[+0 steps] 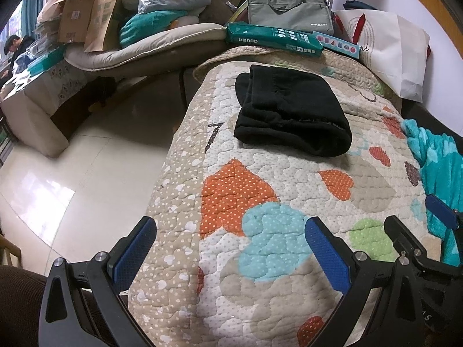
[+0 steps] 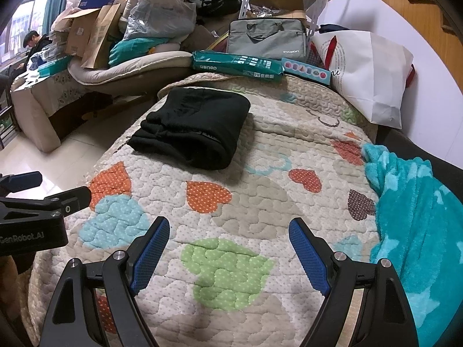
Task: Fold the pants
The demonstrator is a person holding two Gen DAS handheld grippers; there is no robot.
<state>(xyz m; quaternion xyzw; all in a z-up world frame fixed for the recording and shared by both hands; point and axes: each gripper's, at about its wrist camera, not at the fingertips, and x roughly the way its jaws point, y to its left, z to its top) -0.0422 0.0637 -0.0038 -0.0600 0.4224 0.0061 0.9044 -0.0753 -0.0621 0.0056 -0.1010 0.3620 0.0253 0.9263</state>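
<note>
On the heart-print quilt, black pants are lying folded; I am holding left gripper and right gripper spread, empty; clutter is crowding behind.

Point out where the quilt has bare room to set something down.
Free: the quilt between the folded pants and the open grippers, left and right, bordered by the teal blanket; also the strip between pants and white bag. Crowded: the far edge, with the green pack and grey bag.
</note>
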